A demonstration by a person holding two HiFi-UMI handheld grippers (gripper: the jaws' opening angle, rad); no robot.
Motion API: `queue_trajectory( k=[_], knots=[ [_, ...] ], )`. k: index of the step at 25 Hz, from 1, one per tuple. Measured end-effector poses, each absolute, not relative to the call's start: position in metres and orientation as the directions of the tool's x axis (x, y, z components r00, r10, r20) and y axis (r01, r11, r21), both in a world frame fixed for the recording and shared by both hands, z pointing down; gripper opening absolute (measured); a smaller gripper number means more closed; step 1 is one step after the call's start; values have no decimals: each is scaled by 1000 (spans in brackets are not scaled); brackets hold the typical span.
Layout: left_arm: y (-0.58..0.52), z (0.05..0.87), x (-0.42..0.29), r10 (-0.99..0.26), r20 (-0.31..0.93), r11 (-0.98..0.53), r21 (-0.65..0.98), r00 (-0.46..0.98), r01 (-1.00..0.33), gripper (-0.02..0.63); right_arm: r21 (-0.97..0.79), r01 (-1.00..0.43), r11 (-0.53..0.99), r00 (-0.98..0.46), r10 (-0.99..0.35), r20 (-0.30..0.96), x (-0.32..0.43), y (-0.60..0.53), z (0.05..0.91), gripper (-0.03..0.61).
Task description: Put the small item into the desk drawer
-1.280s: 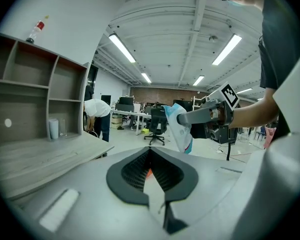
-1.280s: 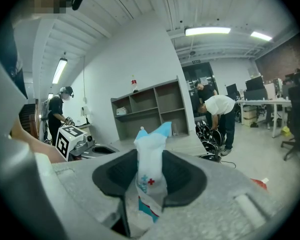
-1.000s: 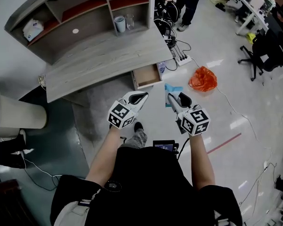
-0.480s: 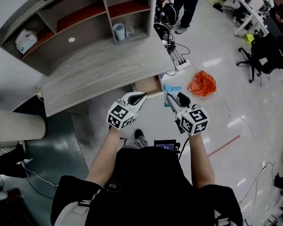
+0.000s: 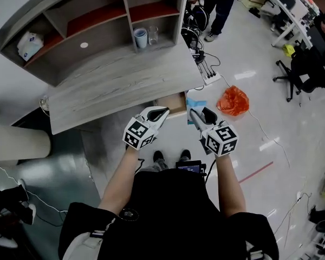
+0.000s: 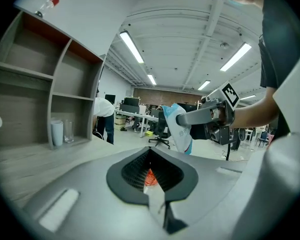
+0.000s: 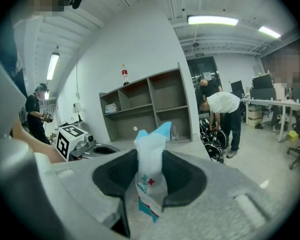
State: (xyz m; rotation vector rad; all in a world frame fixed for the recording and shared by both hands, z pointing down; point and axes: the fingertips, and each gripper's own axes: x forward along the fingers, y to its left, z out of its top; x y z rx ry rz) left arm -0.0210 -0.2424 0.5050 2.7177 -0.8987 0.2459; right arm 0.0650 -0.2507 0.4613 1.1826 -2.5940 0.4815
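Blue-and-white packet [image 5: 195,102] in your right tool [image 5: 197,114] has closed in on the open drawer [image 5: 172,103] under the tabletop [image 5: 114,77], so the drop looks near. Both forearms reach forward, side by side.

Left gripper view: left tool [image 6: 151,176] is together, empty.

Right gripper view: jaws clamp the packet.

The person wears a black short-sleeved shirt [image 5: 168,210]. The left gripper [image 5: 161,111] and right gripper [image 5: 194,112] are light-grey mouldings with black jaw linings, each bearing a black-and-white square-marker cube [image 5: 138,134].
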Motion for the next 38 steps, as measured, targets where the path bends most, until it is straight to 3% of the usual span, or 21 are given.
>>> queue_trajectory(
  k=[13,38],
  knots=[
    [-261,497,-13,-679,248,-675,162,691,-720,2,-198,-664,721,-737,-589,331,69,-274,454,156],
    [-267,498,-1,-709,279,-635,146,647,-759,2,-239,-607,758,-786,-529,319,78,-287,458,156]
  ],
)
